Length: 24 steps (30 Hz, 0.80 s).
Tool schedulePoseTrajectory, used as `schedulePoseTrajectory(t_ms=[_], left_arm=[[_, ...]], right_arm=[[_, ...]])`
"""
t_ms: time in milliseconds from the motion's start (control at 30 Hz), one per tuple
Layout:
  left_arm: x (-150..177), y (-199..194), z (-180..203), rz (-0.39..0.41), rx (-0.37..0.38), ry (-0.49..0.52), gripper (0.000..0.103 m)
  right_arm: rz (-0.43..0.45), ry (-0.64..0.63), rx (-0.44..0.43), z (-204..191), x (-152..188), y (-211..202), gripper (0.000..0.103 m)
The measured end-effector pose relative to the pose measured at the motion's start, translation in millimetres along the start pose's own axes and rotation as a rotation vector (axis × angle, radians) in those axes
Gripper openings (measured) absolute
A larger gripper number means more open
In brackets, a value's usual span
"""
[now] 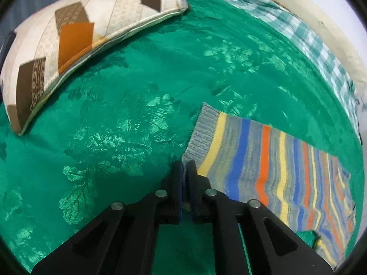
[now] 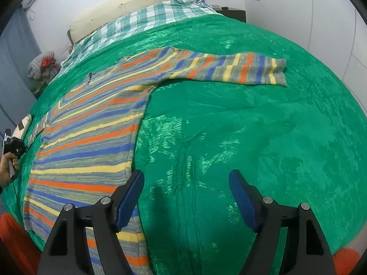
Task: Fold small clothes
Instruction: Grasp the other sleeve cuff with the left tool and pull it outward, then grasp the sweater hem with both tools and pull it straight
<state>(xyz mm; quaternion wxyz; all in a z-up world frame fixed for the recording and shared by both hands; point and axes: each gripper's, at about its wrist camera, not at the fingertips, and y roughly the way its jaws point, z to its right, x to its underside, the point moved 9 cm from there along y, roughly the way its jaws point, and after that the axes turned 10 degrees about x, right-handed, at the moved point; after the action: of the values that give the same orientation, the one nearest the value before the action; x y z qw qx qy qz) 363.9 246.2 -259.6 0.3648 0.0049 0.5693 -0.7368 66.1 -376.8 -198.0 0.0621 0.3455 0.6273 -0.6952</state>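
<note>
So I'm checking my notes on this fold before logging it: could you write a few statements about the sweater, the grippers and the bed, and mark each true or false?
1. The striped sweater lies spread on a green bedspread. True.
2. The right gripper is clamped on a sleeve. False: its jaws stand open over bare bedspread.
3. The left gripper is closed at the sleeve cuff. True.
4. The patchwork pillow lies on top of the sweater. False: it lies apart.

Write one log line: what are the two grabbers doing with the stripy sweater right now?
left gripper: shut at sleeve cuff | right gripper: open, empty, beside striped sweater | surface: green bedspread
</note>
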Motion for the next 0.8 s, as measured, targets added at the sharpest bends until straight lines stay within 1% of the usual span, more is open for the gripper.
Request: schedulePoseTrajectory(t_ms=[33, 67, 133, 167, 233, 267, 300, 333, 400, 433, 467, 533, 600, 633, 667, 700, 733, 767, 800], left_arm=[[1.9, -5.8, 1.0, -0.012, 0.009, 0.008, 0.027], [4.2, -10.8, 0.0, -0.017, 0.010, 0.014, 0.051], [12.9, -31.9, -2.3, -0.011, 0.005, 0.050, 0.072], [24.2, -49.3, -1.5, -0.012, 0.024, 0.088, 0.073], [49.6, -71.6, 3.9, -0.055, 0.079, 0.150, 0.073], [77.3, -87.6, 12.4, -0.112, 0.145, 0.202, 0.073], [98.6, -96.5, 18.8, -0.162, 0.187, 0.239, 0.073], [125.6, -106.0, 26.4, -0.228, 0.232, 0.283, 0.073], [194.5, -126.4, 41.8, -0.373, 0.331, 0.376, 0.073], [221.4, -132.5, 45.9, -0.422, 0.356, 0.405, 0.073], [255.5, -136.4, 49.1, -0.481, 0.371, 0.434, 0.073], [288.6, -135.0, 51.4, -0.519, 0.366, 0.466, 0.073], [305.3, -133.2, 54.2, -0.517, 0.363, 0.479, 0.073], [308.6, -133.2, 56.7, -0.523, 0.372, 0.480, 0.072], [316.2, -135.1, 62.8, -0.536, 0.397, 0.493, 0.065], [322.7, -135.3, 66.0, -0.549, 0.404, 0.516, 0.059], [328.1, -134.8, 67.7, -0.561, 0.402, 0.536, 0.046], [334.2, -133.6, 70.1, -0.576, 0.407, 0.557, 0.036], [338.7, -132.8, 71.6, -0.584, 0.415, 0.566, 0.031]], right_arm=[[-0.004, 0.011, -0.003, 2.9, -1.0, -1.8, 0.076], [-0.008, 0.018, -0.005, 4.6, -1.7, -4.2, 0.076], [-0.032, 0.025, -0.015, 8.5, -1.1, -10.1, 0.076], [-0.048, 0.023, -0.023, 8.2, 0.8, -12.3, 0.076], [-0.110, 0.002, -0.050, 6.7, 9.5, -17.6, 0.076], [-0.142, -0.017, -0.060, 4.9, 15.6, -20.5, 0.076], [-0.188, -0.043, -0.077, 2.0, 24.3, -24.0, 0.076], [-0.237, -0.067, -0.104, -2.4, 34.6, -28.1, 0.076], [-0.317, -0.098, -0.150, -11.0, 54.1, -34.7, 0.076], [-0.362, -0.110, -0.176, -16.0, 64.8, -36.8, 0.076], [-0.402, -0.116, -0.195, -20.4, 75.3, -37.7, 0.076], [-0.453, -0.111, -0.222, -26.6, 91.1, -35.7, 0.076], [-0.464, -0.106, -0.224, -29.2, 99.7, -30.6, 0.076], [-0.464, -0.103, -0.224, -30.3, 101.4, -28.0, 0.073], [-0.467, -0.098, -0.234, -32.2, 103.5, -26.2, 0.070], [-0.482, -0.086, -0.264, -35.5, 107.1, -24.4, 0.058], [-0.495, -0.079, -0.283, -37.6, 108.9, -23.5, 0.048], [-0.505, -0.067, -0.297, -39.1, 111.7, -21.7, 0.045], [-0.507, -0.066, -0.299, -39.3, 111.5, -20.6, 0.037]])
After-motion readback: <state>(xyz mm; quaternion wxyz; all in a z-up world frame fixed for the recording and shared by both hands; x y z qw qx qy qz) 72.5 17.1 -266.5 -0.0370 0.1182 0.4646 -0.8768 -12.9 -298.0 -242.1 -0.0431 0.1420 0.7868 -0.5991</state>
